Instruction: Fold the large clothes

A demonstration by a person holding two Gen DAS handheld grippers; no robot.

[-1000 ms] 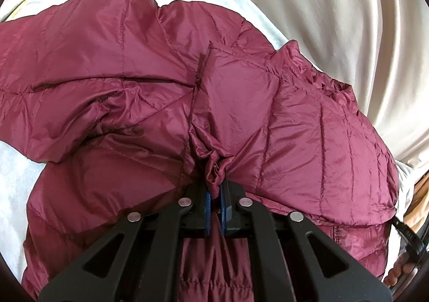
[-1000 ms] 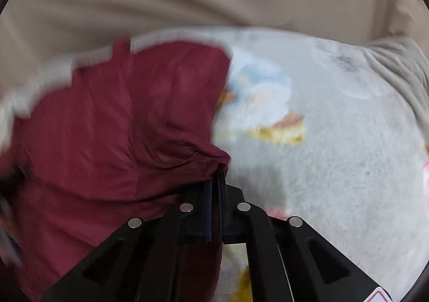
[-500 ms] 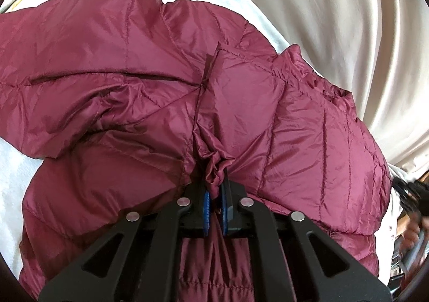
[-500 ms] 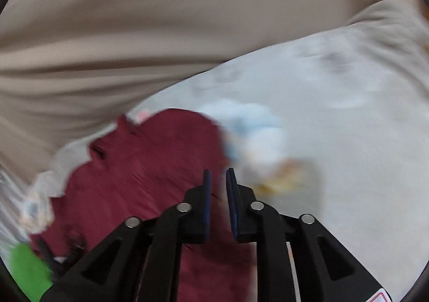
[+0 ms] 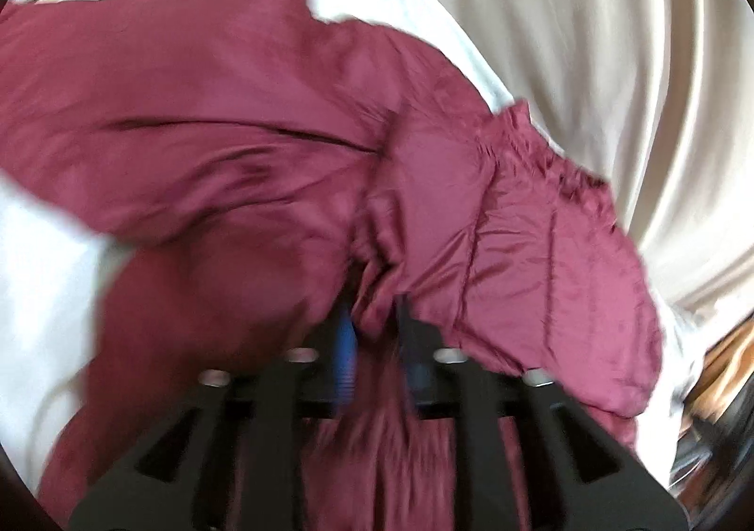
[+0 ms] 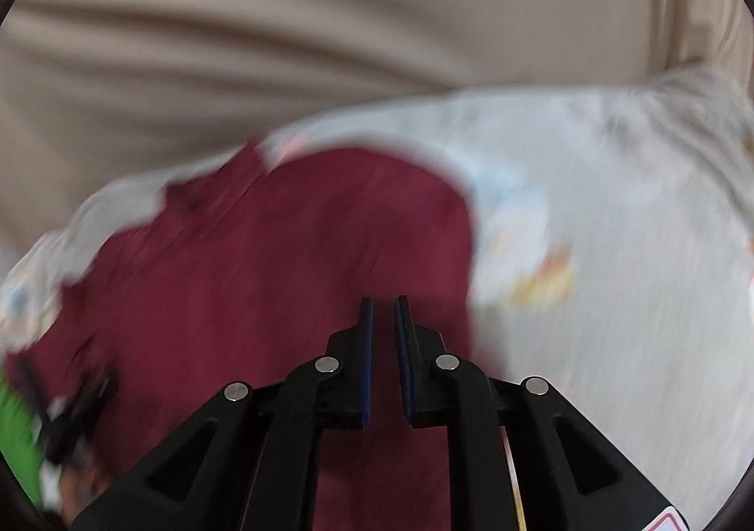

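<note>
Where the left wrist view is blurred by motion, a maroon quilted jacket (image 5: 264, 163) is still seen spread over a white blanket (image 5: 37, 276), with beige draped fabric (image 5: 589, 36) hanging behind it.

Item: left gripper (image 5: 374, 319). Black frame, blue-padded fingers (image 5: 345, 342). The fingers have just been opening and now stand moderately apart; a bunched fold of the jacket lies between them, and no pad is seen pressing on it.

Item: right gripper (image 6: 383, 309). Black frame, blue-padded fingers (image 6: 367, 342). The fingers have closed slightly and are held narrowly apart; nothing is gripped between them. The gripper is poised over the jacket (image 6: 264, 276), near its right edge.

Item: jacket. Creased, with quilted panels and a gathered hem visible at the right in the left wrist view. It is laid on the blanket (image 6: 612, 295), which carries faint printed patches of blue and orange (image 6: 542, 281).

Item: background. Beige fabric (image 6: 330, 12) is recorded across the top of the right wrist view. A green shape (image 6: 16, 437) at the lower left edge cannot be identified.
</note>
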